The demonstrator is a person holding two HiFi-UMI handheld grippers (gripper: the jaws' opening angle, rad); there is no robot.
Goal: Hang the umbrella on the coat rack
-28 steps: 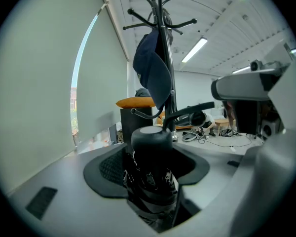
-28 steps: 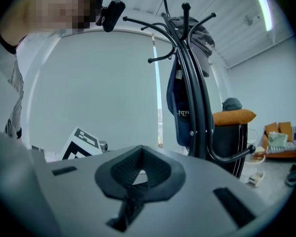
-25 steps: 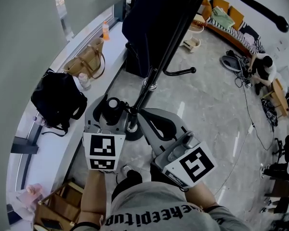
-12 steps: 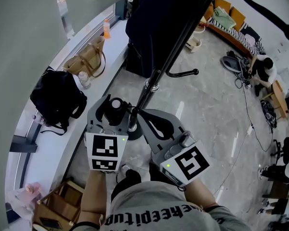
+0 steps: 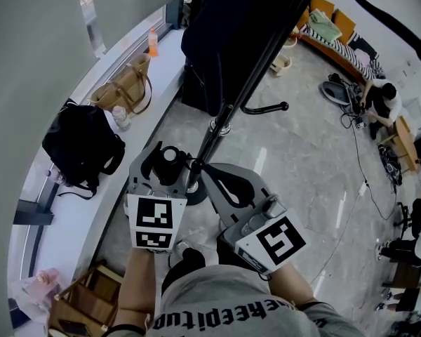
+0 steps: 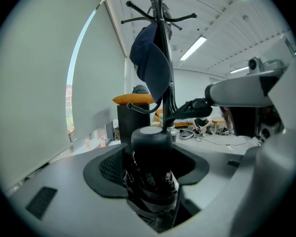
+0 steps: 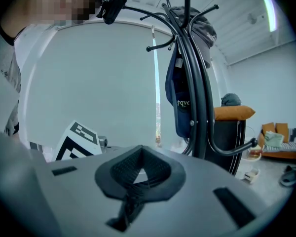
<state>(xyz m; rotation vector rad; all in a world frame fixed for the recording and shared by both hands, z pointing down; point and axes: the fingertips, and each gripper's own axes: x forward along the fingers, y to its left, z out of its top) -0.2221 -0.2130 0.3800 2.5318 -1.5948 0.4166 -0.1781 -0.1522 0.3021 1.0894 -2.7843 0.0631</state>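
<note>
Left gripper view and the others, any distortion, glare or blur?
Left gripper view: strong fisheye inside a dark round vignette, the ceiling light glares, and the umbrella close between the jaws looks soft. Right gripper view: same fisheye and vignette, the window slit is blown out, and the near jaws are soft. Head view: evenly lit, fairly sharp, with lines bending toward the edges.

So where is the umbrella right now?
The umbrella, folded, is held between the jaws of the left hand-held gripper; in the head view it sits just left of the coat rack pole, near its base.
</note>
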